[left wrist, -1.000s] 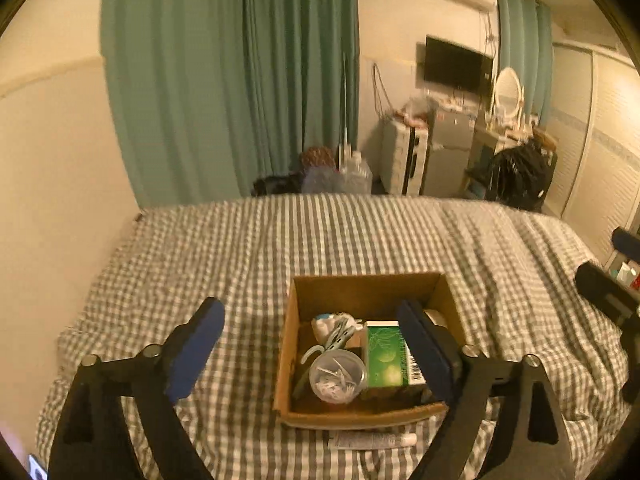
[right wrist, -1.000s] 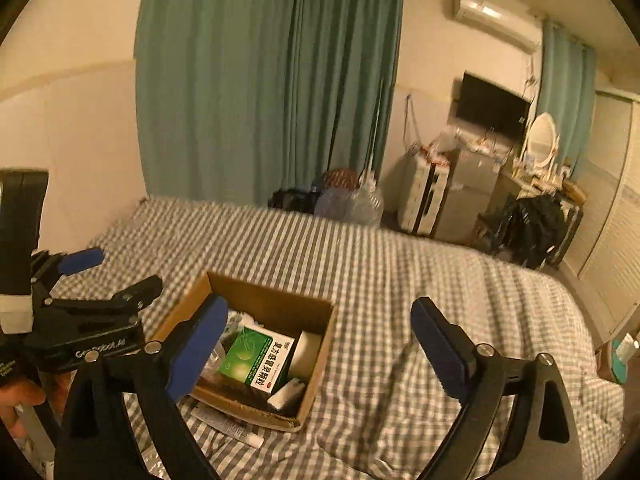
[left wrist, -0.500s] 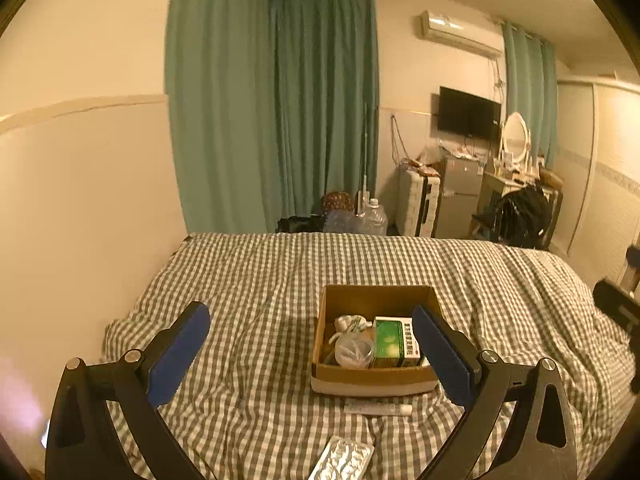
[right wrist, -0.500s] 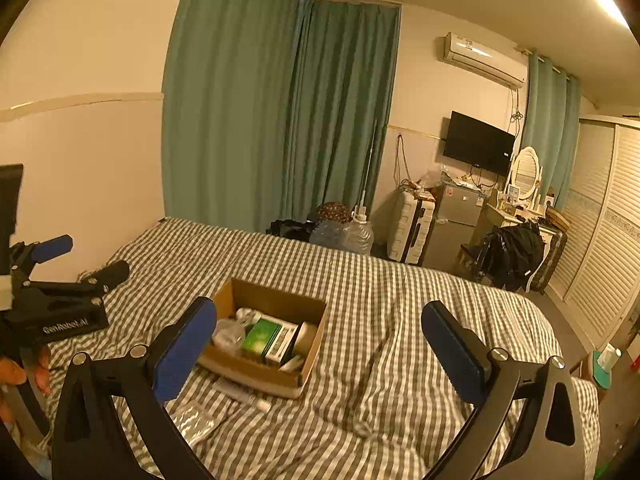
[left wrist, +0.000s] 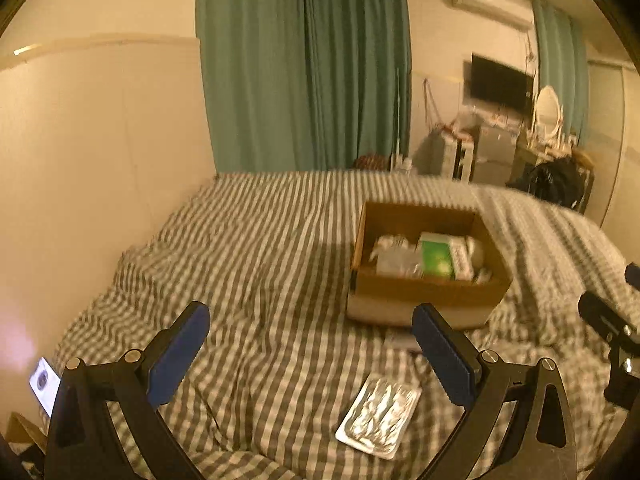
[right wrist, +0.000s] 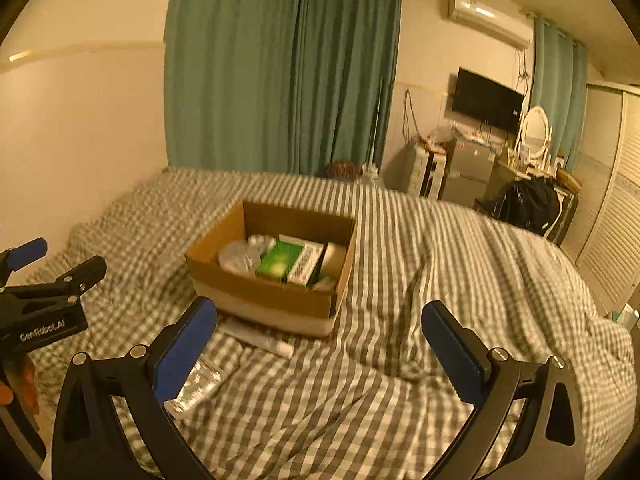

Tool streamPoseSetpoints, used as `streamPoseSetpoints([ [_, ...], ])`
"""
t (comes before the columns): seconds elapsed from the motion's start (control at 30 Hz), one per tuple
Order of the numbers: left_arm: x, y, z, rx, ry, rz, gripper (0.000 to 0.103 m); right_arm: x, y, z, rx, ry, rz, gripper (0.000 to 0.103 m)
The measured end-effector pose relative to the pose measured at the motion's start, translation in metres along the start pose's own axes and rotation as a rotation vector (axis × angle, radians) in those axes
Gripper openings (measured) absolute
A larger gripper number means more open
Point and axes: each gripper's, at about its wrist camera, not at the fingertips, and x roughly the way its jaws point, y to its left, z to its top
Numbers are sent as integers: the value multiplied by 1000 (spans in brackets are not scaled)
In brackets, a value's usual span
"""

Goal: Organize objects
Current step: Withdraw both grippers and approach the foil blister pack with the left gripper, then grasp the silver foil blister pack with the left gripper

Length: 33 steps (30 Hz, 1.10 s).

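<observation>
A person is holding 2 grippers over a bed [right wrist: 420, 248] with a gray and white checked cover. The left gripper [left wrist: 310, 354] is hanging above the cover with its 2 blue pads spread wide apart, and nothing is sitting between them. The right gripper [right wrist: 320, 348] is hanging the same way, wide open and holding nothing.

A brown cardboard box [right wrist: 260, 292] is sitting on the bed, a little way in front of both grippers. A green and white carton [right wrist: 290, 260] is lying inside it, next to some pale, see-through things that are too blurry to name.

A shiny silver pill sheet [left wrist: 379, 416] is lying flat on the cover, close to the left gripper and just inside its right pad. A white tube [right wrist: 260, 338] is lying on the cover right against the front of the box.

Green curtains [right wrist: 280, 68] are hanging behind the bed. A black TV [right wrist: 486, 98] is hanging on the far wall, under a white air conditioner [right wrist: 488, 20].
</observation>
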Motion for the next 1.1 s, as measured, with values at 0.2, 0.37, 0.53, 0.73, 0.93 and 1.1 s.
streamPoseSetpoints([
  [0.2,47,-14,-48,27,106,13,103,47,-7,-30,-18,94,-27,103],
  [0.37,70,-26,-79,46,176,-5,103,68,-16,-45,9,145,-45,103],
  [0.53,86,-44,-104,107,235,-48,103,79,-14,-53,7,176,-55,103],
  [0.73,100,-73,-122,238,288,-49,103,85,-6,-58,-24,201,-71,103],
  [0.93,114,-78,-120,227,313,-108,97,88,-4,-61,-31,214,-79,103],
  [1.1,114,-70,-119,180,346,-185,75,89,2,-61,-48,219,-80,103],
])
